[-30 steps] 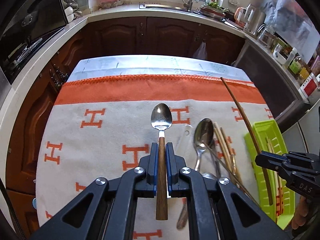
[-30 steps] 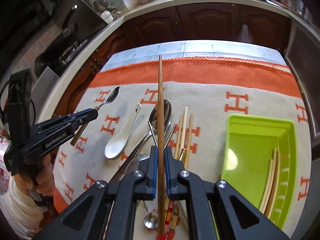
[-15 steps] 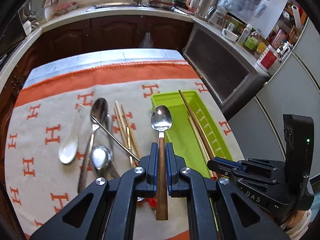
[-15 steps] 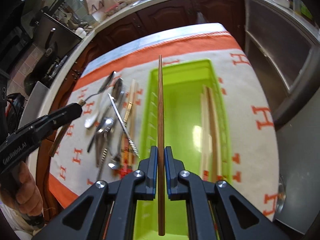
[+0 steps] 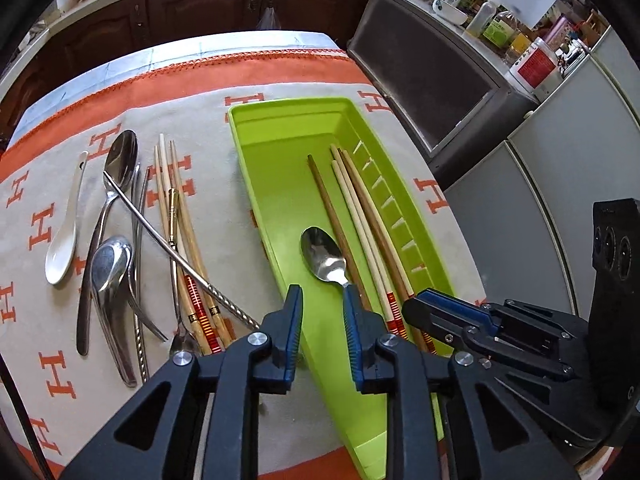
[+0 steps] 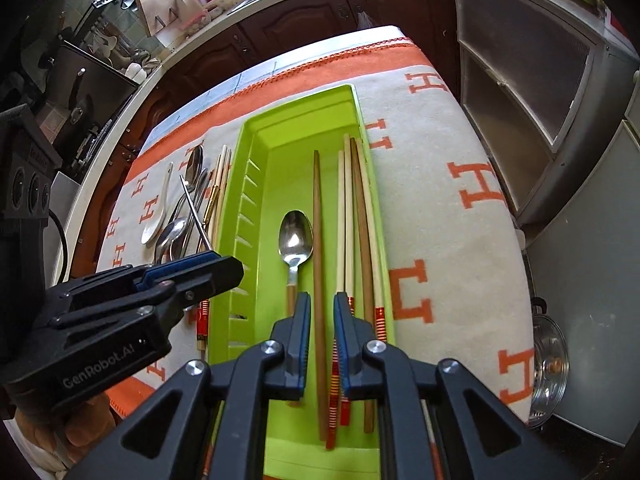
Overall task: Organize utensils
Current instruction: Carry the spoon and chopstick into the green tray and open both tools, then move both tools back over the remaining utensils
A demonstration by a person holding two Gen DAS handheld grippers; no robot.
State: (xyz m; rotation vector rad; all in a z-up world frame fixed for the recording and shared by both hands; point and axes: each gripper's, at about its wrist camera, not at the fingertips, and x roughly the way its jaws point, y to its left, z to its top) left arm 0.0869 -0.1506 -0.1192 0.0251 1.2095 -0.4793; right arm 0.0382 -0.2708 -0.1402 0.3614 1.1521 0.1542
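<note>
A lime green tray (image 5: 280, 120) (image 6: 248, 184) sits on the orange and cream cloth. In it lie a wooden-handled metal spoon (image 5: 322, 256) (image 6: 296, 238), a dark brown chopstick (image 5: 332, 208) (image 6: 318, 240) and several paler chopsticks (image 5: 360, 208) (image 6: 352, 220). My left gripper (image 5: 321, 300) (image 6: 192, 272) hovers over the tray's near end; its jaws are opening, and the spoon lies loose below, its handle passing under the right finger. My right gripper (image 6: 321, 304) (image 5: 440, 308) is opening too, and the brown chopstick lies on the tray floor in its gap, untouched.
Left of the tray lie a white ceramic spoon (image 5: 62, 236), metal spoons (image 5: 116, 168), a twisted metal chopstick (image 5: 172, 248) and more wooden chopsticks (image 5: 176, 200). A grey cabinet (image 5: 432, 80) stands close beyond the table's right edge, and a pot lid (image 6: 548, 368) lies low beside it.
Both grippers swung right from over the utensil pile to above the tray. Their jaws parted, and the spoon and the brown chopstick left them and now lie in the tray.
</note>
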